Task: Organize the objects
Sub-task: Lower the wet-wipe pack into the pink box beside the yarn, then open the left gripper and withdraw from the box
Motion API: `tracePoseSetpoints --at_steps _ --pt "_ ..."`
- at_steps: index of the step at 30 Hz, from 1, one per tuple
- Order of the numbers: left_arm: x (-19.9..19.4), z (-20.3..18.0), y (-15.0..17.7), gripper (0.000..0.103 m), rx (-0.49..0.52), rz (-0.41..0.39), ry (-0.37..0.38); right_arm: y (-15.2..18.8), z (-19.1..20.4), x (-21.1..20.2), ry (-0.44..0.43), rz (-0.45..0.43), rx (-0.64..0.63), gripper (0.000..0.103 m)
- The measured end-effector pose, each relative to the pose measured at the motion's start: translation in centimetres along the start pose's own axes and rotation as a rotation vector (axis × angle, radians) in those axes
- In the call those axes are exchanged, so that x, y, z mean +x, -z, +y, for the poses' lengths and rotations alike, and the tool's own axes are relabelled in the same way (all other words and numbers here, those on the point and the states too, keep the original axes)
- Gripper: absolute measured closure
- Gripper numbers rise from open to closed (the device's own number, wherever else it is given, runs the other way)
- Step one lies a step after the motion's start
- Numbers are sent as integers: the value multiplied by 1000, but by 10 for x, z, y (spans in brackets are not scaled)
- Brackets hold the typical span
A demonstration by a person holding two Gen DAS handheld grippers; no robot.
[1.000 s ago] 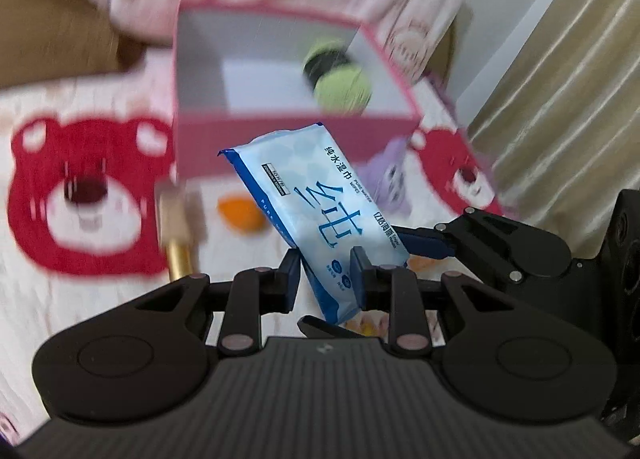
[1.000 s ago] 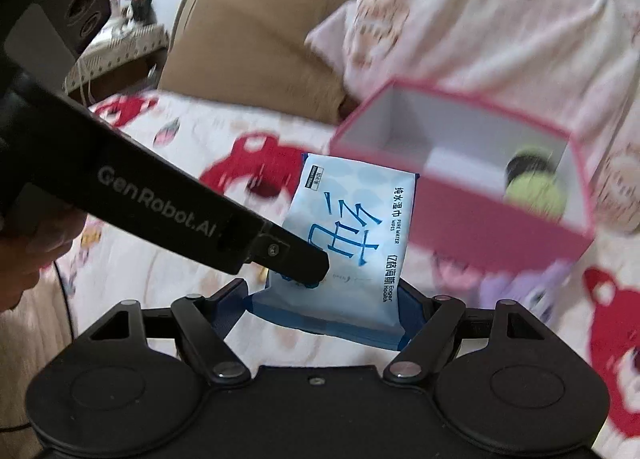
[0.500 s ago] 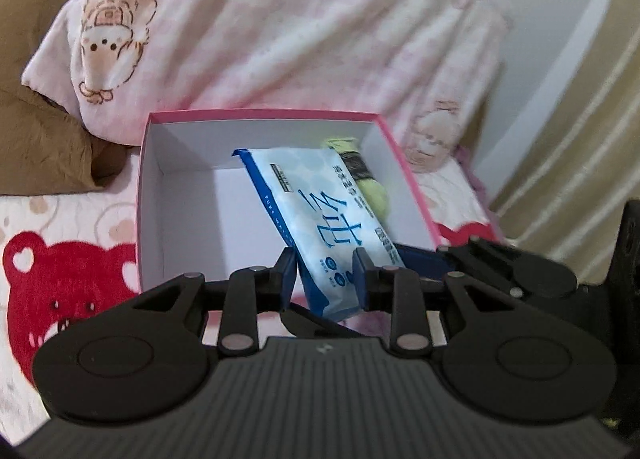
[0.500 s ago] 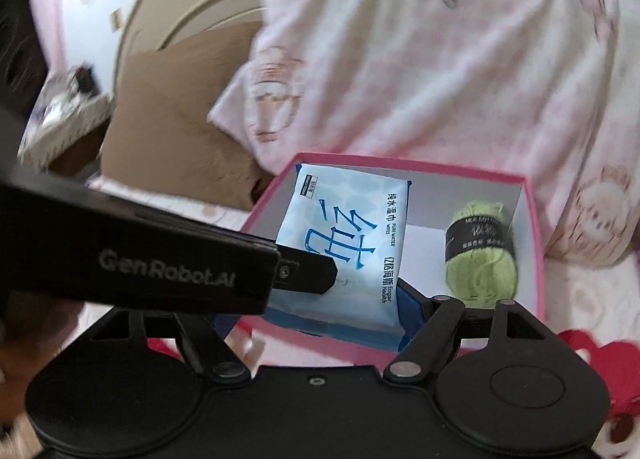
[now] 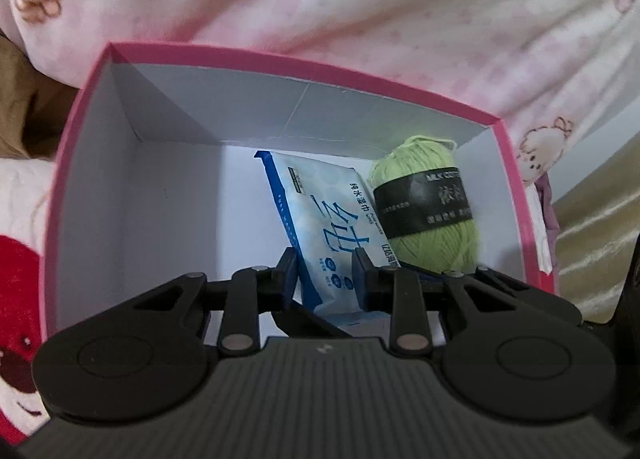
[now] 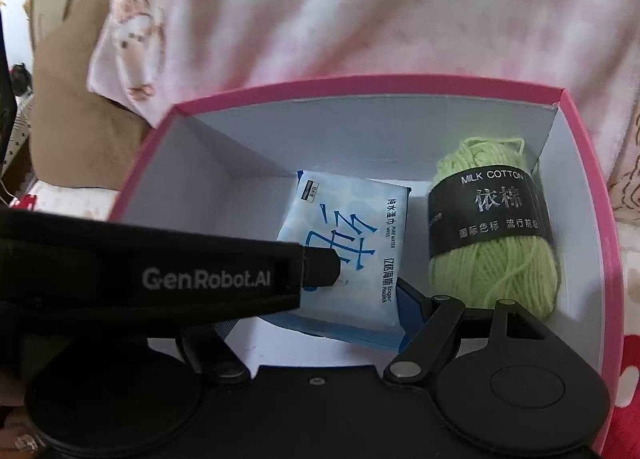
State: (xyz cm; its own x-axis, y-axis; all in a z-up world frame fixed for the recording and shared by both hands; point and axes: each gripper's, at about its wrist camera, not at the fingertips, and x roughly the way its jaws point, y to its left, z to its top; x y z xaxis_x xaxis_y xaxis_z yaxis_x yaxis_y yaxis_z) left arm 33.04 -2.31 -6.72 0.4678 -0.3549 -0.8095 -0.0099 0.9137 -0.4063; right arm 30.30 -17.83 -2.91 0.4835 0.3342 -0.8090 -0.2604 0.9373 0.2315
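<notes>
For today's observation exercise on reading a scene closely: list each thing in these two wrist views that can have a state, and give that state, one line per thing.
Pink box: open, no lid on it.
Wet wipes pack: tilted inside the box, held by both grippers, beside the yarn.
Green yarn ball: inside the box at its right side, banded, not gripped.
Left gripper: shut on the pack.
Right gripper: closed across the pack's width.

Wipes pack (image 6: 348, 243) left of yarn (image 6: 496, 235) (inside box (image 6: 592, 187)).
</notes>
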Motion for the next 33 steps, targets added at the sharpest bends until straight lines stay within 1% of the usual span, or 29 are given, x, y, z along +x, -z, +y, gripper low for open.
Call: tracePoseSetpoints --at_steps 3,5,8,10,14,17,18,20,22,23,25,27,29,31,33 --pt "10 3 -5 78 -29 33 24 -4 -4 8 12 35 14 21" --pt "16 3 -7 80 -40 56 26 -5 -7 11 -1 64 4 20" --pt "27 8 -8 81 -70 105 43 -1 -13 8 -12 73 -3 20" --pt "34 9 -7 83 -73 109 39 4 -15 4 -17 68 -20 20" --pt "42 9 -3 84 -79 111 26 10 -13 3 24 59 -77 20" --pt "44 8 -2 84 -79 103 18 10 -18 0 16 40 -68 20" --pt "42 6 -1 84 -68 97 5 12 -19 -3 7 31 -63 20" --pt "35 2 0 84 -30 81 -32 18 -20 -14 -11 9 -60 20" --pt "23 -2 3 83 35 48 -60 23 -21 -27 -28 -18 -68 20" --pt "16 -4 5 81 56 31 -72 26 -20 -35 -40 -34 -75 20" --pt "5 -5 9 81 63 23 -71 31 -17 -50 -60 -69 -102 20" --pt "-6 -8 13 80 61 25 -60 35 -14 -66 -59 -89 -126 20" --pt "-21 -14 18 78 84 14 -59 35 -8 -76 -52 -103 -150 20" --pt "-40 -24 24 75 124 -2 -65 39 -9 -96 -53 -121 -167 20" --pt "-60 -32 29 67 155 -11 -61 42 -7 -113 -58 -133 -185 20"
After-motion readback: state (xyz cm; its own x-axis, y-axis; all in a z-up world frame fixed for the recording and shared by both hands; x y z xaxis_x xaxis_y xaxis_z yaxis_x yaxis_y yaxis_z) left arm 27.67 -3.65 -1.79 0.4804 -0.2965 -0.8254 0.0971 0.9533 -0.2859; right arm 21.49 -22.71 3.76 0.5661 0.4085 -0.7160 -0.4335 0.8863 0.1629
